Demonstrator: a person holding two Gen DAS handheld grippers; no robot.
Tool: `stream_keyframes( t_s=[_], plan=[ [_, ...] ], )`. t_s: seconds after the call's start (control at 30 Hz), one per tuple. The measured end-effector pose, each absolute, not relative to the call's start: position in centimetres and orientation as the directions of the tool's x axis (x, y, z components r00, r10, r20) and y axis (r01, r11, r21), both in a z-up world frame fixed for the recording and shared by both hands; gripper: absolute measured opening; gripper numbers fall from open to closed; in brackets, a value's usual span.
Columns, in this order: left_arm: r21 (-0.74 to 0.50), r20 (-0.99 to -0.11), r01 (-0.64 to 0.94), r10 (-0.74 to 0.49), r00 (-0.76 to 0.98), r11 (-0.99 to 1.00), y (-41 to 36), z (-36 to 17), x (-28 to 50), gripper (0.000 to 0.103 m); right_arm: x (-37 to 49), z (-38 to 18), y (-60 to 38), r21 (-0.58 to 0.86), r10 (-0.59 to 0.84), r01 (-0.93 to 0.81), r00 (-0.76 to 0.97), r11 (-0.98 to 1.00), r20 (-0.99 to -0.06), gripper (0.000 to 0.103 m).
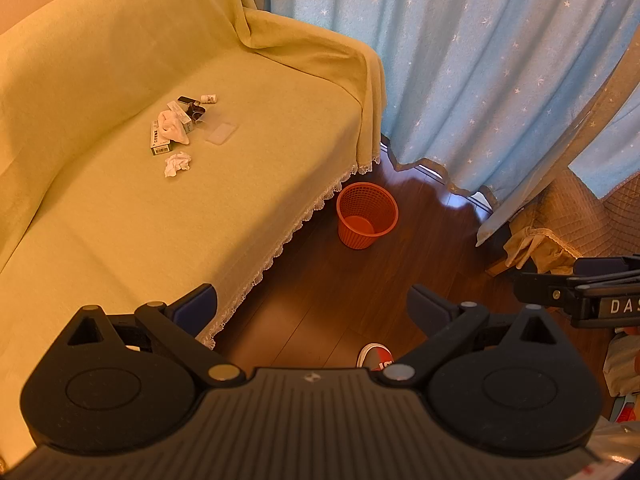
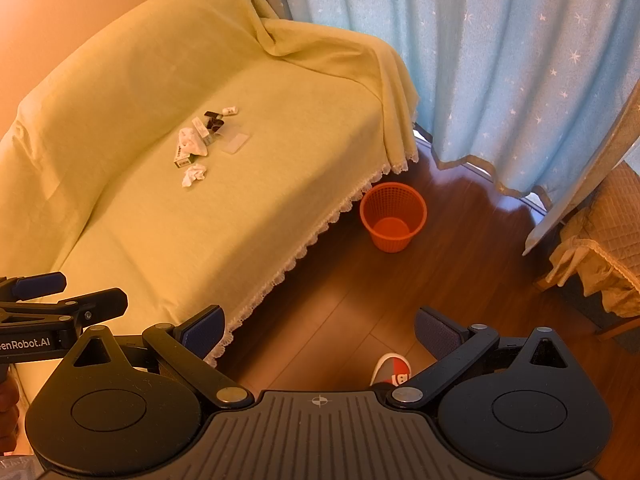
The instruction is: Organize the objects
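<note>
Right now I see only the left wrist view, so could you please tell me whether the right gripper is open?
Observer: Yes. The right gripper is open, with nothing between its fingers.
Operator: Thank you. Does your other view show anything of my left gripper that I cannot see?
Observer: It shows the left gripper from the side, and its body reads "enRobot.AI".
Operator: And is anything below it?
Observer: What looks like a hand shows at the frame's lower left edge.
</note>
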State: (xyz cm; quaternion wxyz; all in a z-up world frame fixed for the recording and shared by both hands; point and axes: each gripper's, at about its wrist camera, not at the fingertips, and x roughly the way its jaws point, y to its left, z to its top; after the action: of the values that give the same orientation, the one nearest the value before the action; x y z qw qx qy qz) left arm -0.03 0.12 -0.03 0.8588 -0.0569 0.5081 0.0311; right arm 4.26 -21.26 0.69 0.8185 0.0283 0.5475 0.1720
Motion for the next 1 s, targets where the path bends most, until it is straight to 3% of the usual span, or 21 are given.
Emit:
stream_keyframes(
  t_s=[1.0],
  plan=[
    [-0.072, -0.879, -0.114, -0.009, 0.477, 0.991, -0.2, -0.5, 0.0, 0.1, 4.6, 0.3, -20.4, 0.237, 0.316, -0.251, 0.343, 0.938, -0.885, 0.099]
  ],
)
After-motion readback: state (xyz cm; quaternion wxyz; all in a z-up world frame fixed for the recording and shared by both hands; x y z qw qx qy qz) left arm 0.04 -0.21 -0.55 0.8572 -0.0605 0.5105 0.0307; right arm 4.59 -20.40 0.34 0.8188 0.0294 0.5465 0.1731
